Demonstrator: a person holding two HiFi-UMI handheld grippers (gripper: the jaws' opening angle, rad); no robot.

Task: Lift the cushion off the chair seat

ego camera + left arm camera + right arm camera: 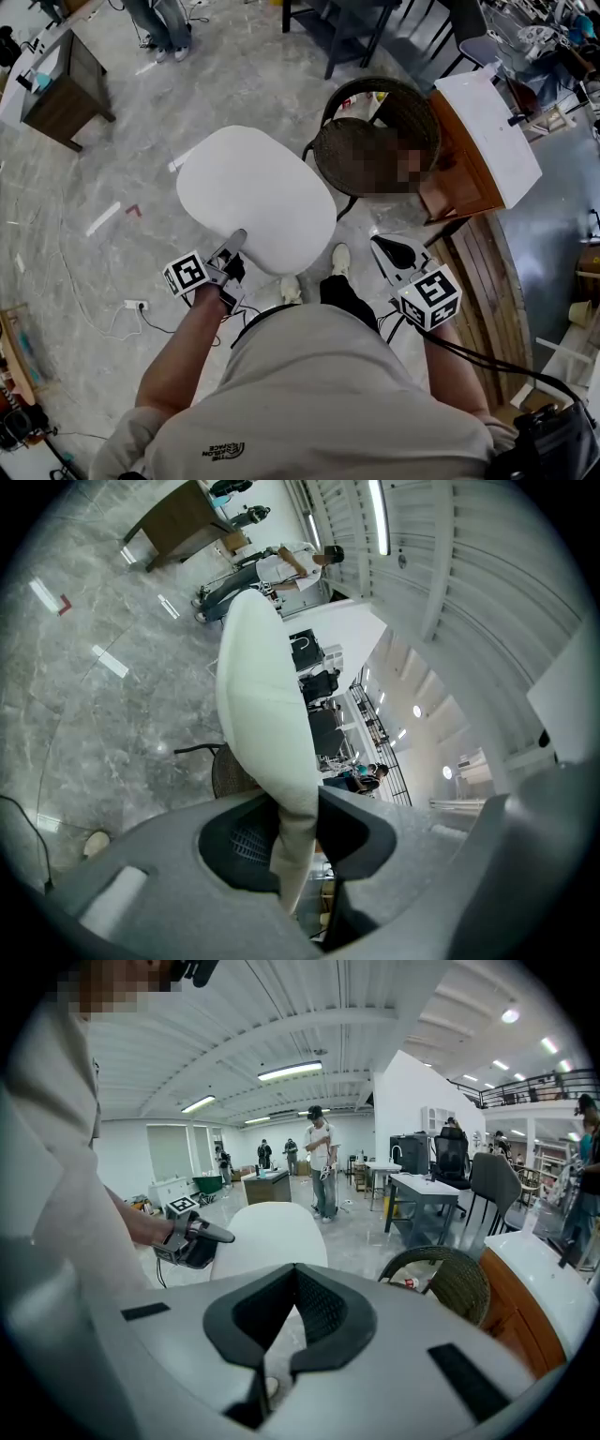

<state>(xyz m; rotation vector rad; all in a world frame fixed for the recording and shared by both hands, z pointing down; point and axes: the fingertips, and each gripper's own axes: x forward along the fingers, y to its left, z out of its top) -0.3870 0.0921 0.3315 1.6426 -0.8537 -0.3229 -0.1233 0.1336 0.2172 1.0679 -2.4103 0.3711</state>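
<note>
Head view: cushion [255, 197] is off the seat, held in air beside wicker chair [417, 108]. L gripper [232, 247] jaws pinch only its near edge; overhang wt may peel it out. R gripper [382, 246] jaws fully closed, empty, so no backup.

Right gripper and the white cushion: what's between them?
In the head view, just floor and the person's shoe; the shut right gripper stands clear of the cushion.
</note>
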